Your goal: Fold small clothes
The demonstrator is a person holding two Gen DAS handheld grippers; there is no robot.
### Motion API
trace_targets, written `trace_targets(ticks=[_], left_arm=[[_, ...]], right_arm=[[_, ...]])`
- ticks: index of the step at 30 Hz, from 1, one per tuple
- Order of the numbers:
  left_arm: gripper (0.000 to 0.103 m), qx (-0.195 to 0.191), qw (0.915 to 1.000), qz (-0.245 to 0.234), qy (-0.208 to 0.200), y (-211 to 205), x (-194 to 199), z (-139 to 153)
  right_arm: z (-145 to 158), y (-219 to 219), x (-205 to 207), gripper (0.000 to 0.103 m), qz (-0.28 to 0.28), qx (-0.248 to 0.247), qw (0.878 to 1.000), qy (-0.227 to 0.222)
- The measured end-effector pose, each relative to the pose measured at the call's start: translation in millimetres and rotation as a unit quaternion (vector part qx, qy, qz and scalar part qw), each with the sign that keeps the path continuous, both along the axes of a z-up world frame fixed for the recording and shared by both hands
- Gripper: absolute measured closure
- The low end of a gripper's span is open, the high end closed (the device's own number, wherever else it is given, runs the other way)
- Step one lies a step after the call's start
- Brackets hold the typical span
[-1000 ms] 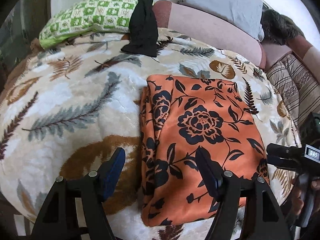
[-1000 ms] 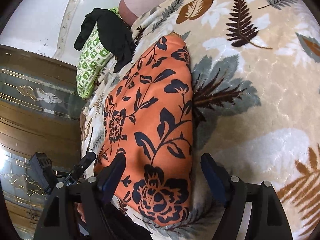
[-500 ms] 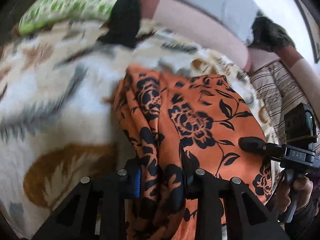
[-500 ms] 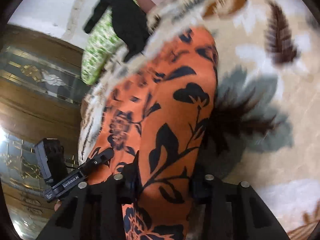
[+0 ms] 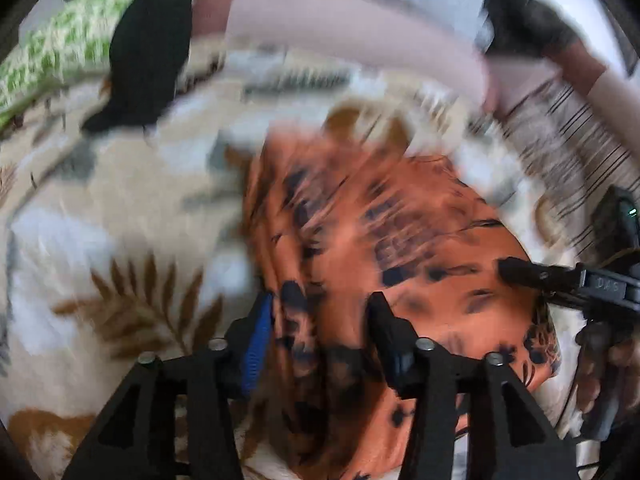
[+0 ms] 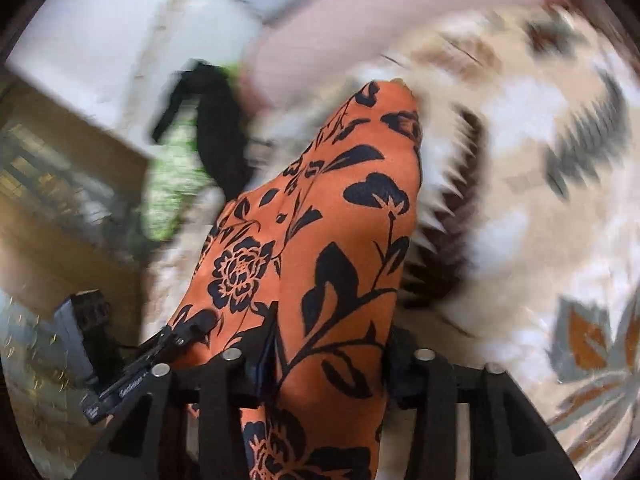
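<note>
A: Where is the cloth point(image 5: 400, 248)?

B: It lies on the blanket point(image 5: 120, 208), orange with black flowers, folded into a long panel. In the left wrist view it runs from the middle of the bed down to the near edge, and its near end passes up between the fingers of the left gripper point(image 5: 320, 320).

A: Is that gripper clamped on it?

B: Its jaws have just been opening, after a tighter squeeze. They stand partly apart now with a bunched fold of the cloth between them. The picture is blurred, so I cannot tell whether the pads press on the fabric.

A: And the right gripper point(image 6: 328, 340)?

B: Much the same. In the right wrist view the cloth rises from between its fingers and stretches away as one taut ridge toward the pillows. Those jaws have just been opening too, and stand partly apart. The fabric fills the gap from side to side, but whether it is pinched I cannot tell.

A: Do the two grippers see each other?

B: Yes. The right one shows at the right edge of the left view, its tip over the cloth, a hand point(image 5: 608, 364) below it. The left one shows low on the left of the right view.

A: Anything else on the bed?

B: A black garment point(image 5: 148, 44) draped over a green pillow point(image 5: 60, 52) at the far side, well apart from the cloth.
</note>
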State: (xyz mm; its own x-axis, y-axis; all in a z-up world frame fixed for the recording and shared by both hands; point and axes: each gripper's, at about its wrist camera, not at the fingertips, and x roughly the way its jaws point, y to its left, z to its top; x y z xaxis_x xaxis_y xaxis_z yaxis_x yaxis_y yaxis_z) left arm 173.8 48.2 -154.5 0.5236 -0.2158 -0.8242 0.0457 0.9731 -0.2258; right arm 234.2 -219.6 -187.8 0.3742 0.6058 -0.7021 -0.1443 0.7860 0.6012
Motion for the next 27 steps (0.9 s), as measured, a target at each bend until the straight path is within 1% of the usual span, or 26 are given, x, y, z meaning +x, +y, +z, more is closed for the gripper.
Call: trace_targets(ticks=[1, 2, 3, 5, 6, 7, 8, 9, 10, 11, 12, 13, 14, 15, 16, 17, 18, 19, 20, 21, 22, 23, 25, 27], left_arm=[[0.038, -0.008, 0.9999, 0.01, -0.01, 4.1, -7.7, 1.8], [0.037, -0.006, 0.9997, 0.016, -0.02, 8.3, -15.1, 8.0], [0.035, -0.002, 0.9994, 0.017, -0.03, 11.4, -21.8, 15.2], [0.034, 0.011, 0.9978, 0.024, -0.061, 17.8, -39.8, 32.0], [0.029, 0.016, 0.9963, 0.02, -0.082, 18.9, -49.7, 40.1], [0.028, 0.029, 0.9948, 0.017, -0.096, 19.0, -53.6, 42.6], [0.026, 0.048, 0.9937, 0.018, -0.1, 17.2, -50.9, 42.6], [0.026, 0.067, 0.9935, 0.018, -0.09, 16.6, -43.9, 36.7], [0.026, 0.08, 0.9943, 0.019, -0.068, 16.1, -33.5, 26.5], [0.026, 0.095, 0.9948, 0.021, -0.032, 16.0, -23.3, 11.7], [0.024, 0.094, 0.9952, 0.025, -0.013, 18.4, -17.0, 3.9], [0.024, 0.083, 0.9959, 0.033, -0.012, 21.7, -18.2, 5.5], [0.024, 0.082, 0.9956, 0.041, -0.017, 23.3, -23.3, 14.6], [0.025, 0.086, 0.995, 0.042, -0.028, 23.5, -29.4, 25.1], [0.024, 0.096, 0.9933, 0.038, -0.052, 23.4, -40.6, 41.4], [0.022, 0.107, 0.991, 0.041, -0.069, 23.3, -49.7, 51.0], [0.017, 0.121, 0.9877, 0.051, -0.084, 22.2, -59.9, 62.0], [0.015, 0.129, 0.9853, 0.061, -0.094, 21.2, -70.9, 70.7], [0.012, 0.13, 0.9842, 0.066, -0.101, 18.7, -77.7, 76.1], [0.011, 0.129, 0.9833, 0.071, -0.106, 17.0, -87.6, 82.6], [0.011, 0.129, 0.9831, 0.076, -0.106, 15.8, -95.1, 86.0], [0.011, 0.127, 0.9831, 0.08, -0.104, 12.9, -103.1, 90.3], [0.011, 0.123, 0.9829, 0.085, -0.107, 8.2, -123.2, 96.5], [0.01, 0.124, 0.9831, 0.086, -0.103, 1.2, -134.7, 98.4]], right_arm=[[-12.3, -2.7, -1.2, 0.038, -0.011, -0.02, 1.0, 0.017], [-13.4, -5.7, -6.0, 0.034, -0.017, -0.013, 1.0, 0.011], [-7.6, -9.0, -14.2, 0.033, -0.027, -0.008, 1.0, -0.006], [16.7, -11.3, -32.1, 0.033, -0.051, -0.026, 0.997, -0.052], [30.8, -11.2, -40.6, 0.033, -0.055, -0.015, 0.996, -0.075], [41.4, -9.9, -45.8, 0.033, -0.053, -0.003, 0.995, -0.089], [54.3, -2.6, -52.9, 0.031, -0.04, 0.012, 0.994, -0.105], [59.3, 2.6, -56.2, 0.03, -0.027, 0.018, 0.993, -0.11], [62.3, 15.5, -56.6, 0.029, -0.001, 0.025, 0.994, -0.11], [58.1, 26.0, -54.3, 0.025, 0.018, 0.03, 0.994, -0.101], [48.0, 36.6, -47.5, 0.022, 0.038, 0.034, 0.996, -0.079], [32.0, 43.8, -38.6, 0.021, 0.047, 0.029, 0.997, -0.045], [18.4, 45.6, -35.0, 0.021, 0.043, 0.017, 0.999, -0.023], [14.8, 45.5, -36.0, 0.022, 0.033, 0.009, 0.999, -0.019], [26.2, 43.6, -46.6, 0.022, 0.022, 0.008, 0.999, -0.039], [38.4, 42.6, -58.1, 0.022, 0.02, 0.003, 0.998, -0.06], [53.2, 41.4, -71.2, 0.021, 0.017, -0.01, 0.996, -0.088], [67.0, 40.0, -85.5, 0.021, 0.007, -0.035, 0.993, -0.112], [74.4, 39.1, -94.4, 0.017, -0.002, -0.062, 0.99, -0.125], [81.9, 40.5, -107.4, 0.013, -0.012, -0.1, 0.985, -0.137], [85.8, 41.8, -117.6, 0.011, -0.017, -0.132, 0.98, -0.145], [87.8, 45.0, -131.7, 0.001, -0.016, -0.18, 0.972, -0.15], [87.2, 47.6, -155.7, 0.0, -0.013, -0.245, 0.956, -0.161], [82.8, 39.3, -176.2, 0.0, -0.022, -0.262, 0.952, -0.158]])
